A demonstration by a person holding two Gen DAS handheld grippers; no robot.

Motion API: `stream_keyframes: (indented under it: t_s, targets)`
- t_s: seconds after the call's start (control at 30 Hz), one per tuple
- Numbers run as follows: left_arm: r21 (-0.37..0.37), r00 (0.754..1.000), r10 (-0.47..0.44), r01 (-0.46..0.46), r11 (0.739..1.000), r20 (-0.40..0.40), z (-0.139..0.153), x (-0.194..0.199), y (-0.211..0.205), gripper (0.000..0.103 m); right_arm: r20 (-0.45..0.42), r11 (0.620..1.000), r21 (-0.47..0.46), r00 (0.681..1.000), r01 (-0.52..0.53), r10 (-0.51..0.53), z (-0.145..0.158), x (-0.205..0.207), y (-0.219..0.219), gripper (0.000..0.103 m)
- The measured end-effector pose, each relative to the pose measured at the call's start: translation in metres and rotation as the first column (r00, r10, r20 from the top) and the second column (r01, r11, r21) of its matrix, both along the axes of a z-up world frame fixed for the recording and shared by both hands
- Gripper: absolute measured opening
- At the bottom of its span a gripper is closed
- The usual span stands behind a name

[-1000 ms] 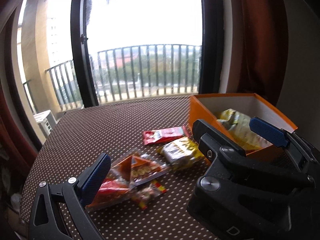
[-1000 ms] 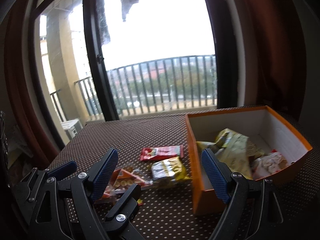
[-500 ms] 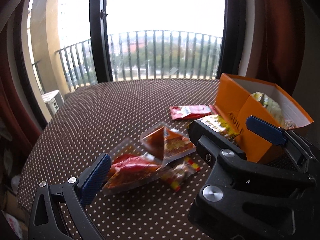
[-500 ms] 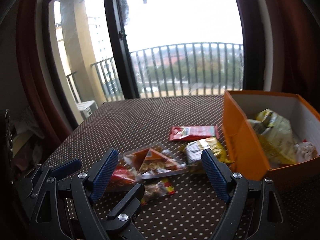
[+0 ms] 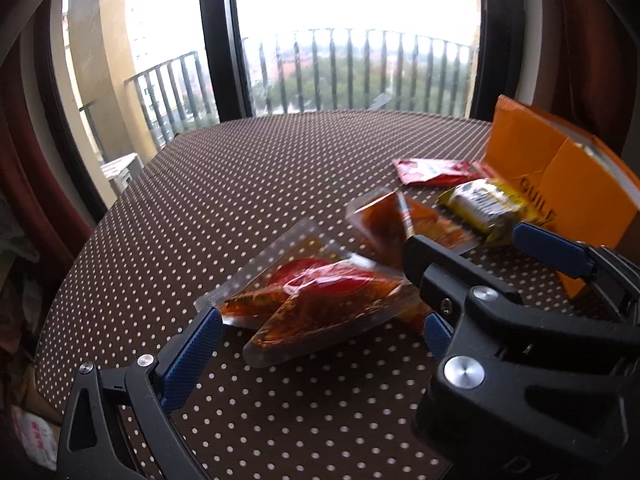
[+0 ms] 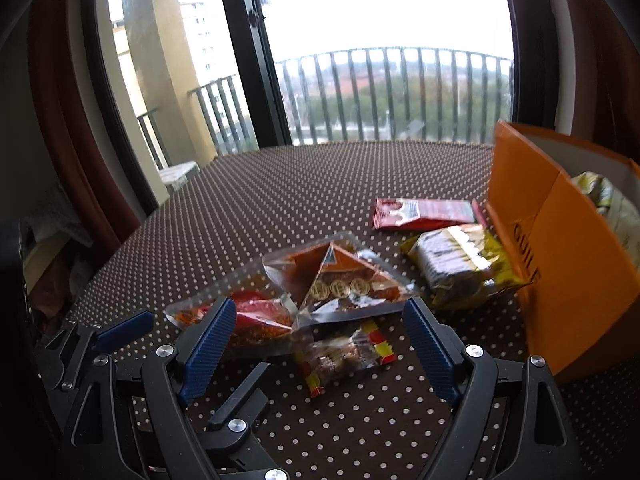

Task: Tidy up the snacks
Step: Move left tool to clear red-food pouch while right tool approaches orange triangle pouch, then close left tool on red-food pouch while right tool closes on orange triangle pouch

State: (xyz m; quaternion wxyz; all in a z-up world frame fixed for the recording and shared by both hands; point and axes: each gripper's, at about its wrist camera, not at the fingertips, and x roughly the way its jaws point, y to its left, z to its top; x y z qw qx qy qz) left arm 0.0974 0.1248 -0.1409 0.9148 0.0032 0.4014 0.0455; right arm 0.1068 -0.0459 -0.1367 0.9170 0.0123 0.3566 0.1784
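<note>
While a few packets are already lying inside the orange box (image 6: 560,264) at the right of the dotted worktop (image 6: 320,184), most of the snacks are still sitting outside it, so the sorting is looking only partly done. What can be seen inside the box is a pale yellow-green bag (image 6: 612,204) showing over its near wall; the rest of its contents are hidden from here.

Left to move are five packets, all resting on the worktop:
- a flat red packet (image 6: 424,213) lying just beside the box's far corner
- a yellow-and-black wrapped bar (image 6: 460,264) touching or nearly touching the box's side
- a clear triangular pouch with orange filling (image 6: 340,280) sitting near the middle
- a clear pouch with red contents (image 5: 320,300) overlapping it on the left
- a small sweet in a red-and-yellow wrapper (image 6: 348,356) lying closest to the camera

The right claw (image 6: 320,348) is standing wide and released, holding nothing – the small sweet and the pouches are lying between and beyond its blue pads without being pressed. The left claw (image 5: 316,336) is also gaping with nothing gripped, its pads framing the red-filled pouch.

Both claws seem to be lining up for a pick from the pile – probably the next of several trips to the box.
</note>
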Motion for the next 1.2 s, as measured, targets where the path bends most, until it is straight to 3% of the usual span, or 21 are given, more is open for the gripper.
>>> stream_keyframes:
  t_s: [0.47,0.63,0.73,1.0,1.2]
  targets:
    - [0.092,0.999,0.042,-0.042,0.995,0.001,-0.021,0.038,0.007,0.101,-0.112,0.999,-0.028,0.994,0.016,-0.019,-0.03,0.038,0.012,0.088]
    - [0.032,0.995,0.034,-0.031,0.999,-0.089,-0.031,0.056,0.017,0.086,-0.141,0.999,-0.036,0.989,0.039,-0.044,-0.033,0.053,0.014,0.088]
    - [-0.045,0.994,0.04,-0.045,0.998,-0.104,-0.031,0.062,0.027,0.074,-0.133,0.999,-0.034,0.99,0.032,-0.037,-0.032,0.057,0.018,0.088]
    - [-0.048,0.996,0.047,-0.051,0.998,-0.076,-0.031,0.07,0.029,0.057,-0.095,0.995,-0.098,0.995,0.022,-0.031,-0.034,0.067,0.034,0.088]
    - [-0.052,0.996,0.065,-0.069,0.996,-0.064,-0.03,0.072,0.033,0.044,-0.132,0.992,-0.109,0.988,0.063,-0.077,-0.041,0.082,0.034,0.088]
